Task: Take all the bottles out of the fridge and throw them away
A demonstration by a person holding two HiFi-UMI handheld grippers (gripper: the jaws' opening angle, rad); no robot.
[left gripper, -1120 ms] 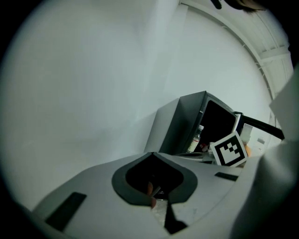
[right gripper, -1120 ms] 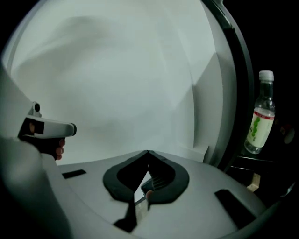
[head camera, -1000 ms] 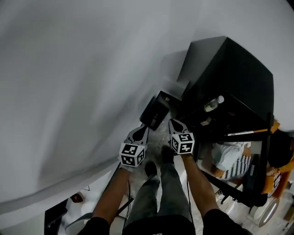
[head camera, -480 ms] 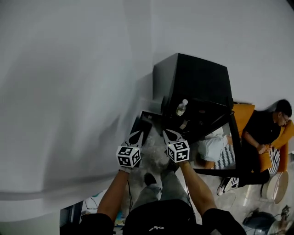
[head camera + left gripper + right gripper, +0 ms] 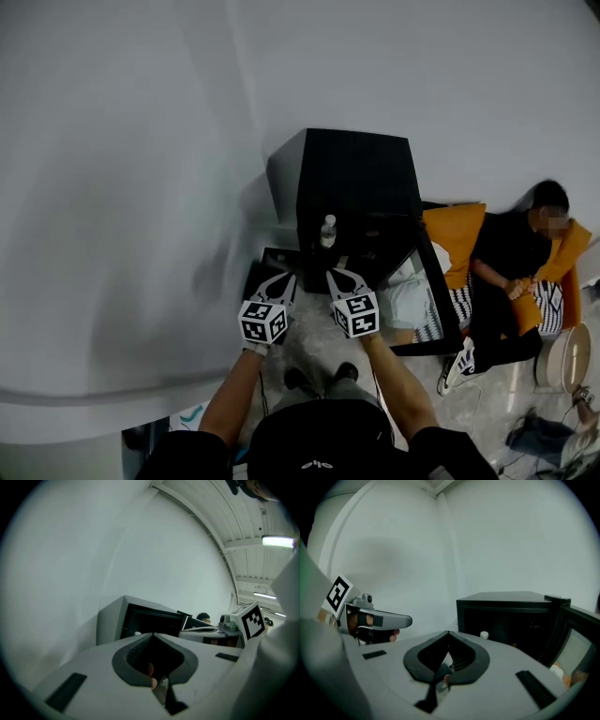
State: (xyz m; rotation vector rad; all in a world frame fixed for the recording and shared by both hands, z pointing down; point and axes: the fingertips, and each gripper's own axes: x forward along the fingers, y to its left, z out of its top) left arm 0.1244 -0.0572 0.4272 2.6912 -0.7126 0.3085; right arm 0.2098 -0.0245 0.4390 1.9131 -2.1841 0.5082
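A clear bottle (image 5: 328,231) with a white cap stands upright just inside the open black fridge (image 5: 352,173), near the front edge of its dark interior. In both gripper views little more than the pale cap peeps over the jaws. The fridge sits on a grey floor (image 5: 314,349) in the corner of a white wall (image 5: 141,187), with its door (image 5: 441,292) swung out to the right.

In front of the opening a person holds the left hand-held gripper (image 5: 281,279) and the right hand-held gripper (image 5: 339,277) side by side. They are apart from each other and short of the fridge, both pointing toward it and slightly down. The jaws of each are closed tip to tip and carry nothing. Neither touches the bottle. A black-and-white marker cube sits on the back of each, just ahead of the bare forearms. The bottle lies ahead of the right hand-held gripper and a little to its left.

Beyond the open door, a second person (image 5: 506,251) in dark clothes sits on an orange sofa (image 5: 452,234), well apart from the fridge's opening.
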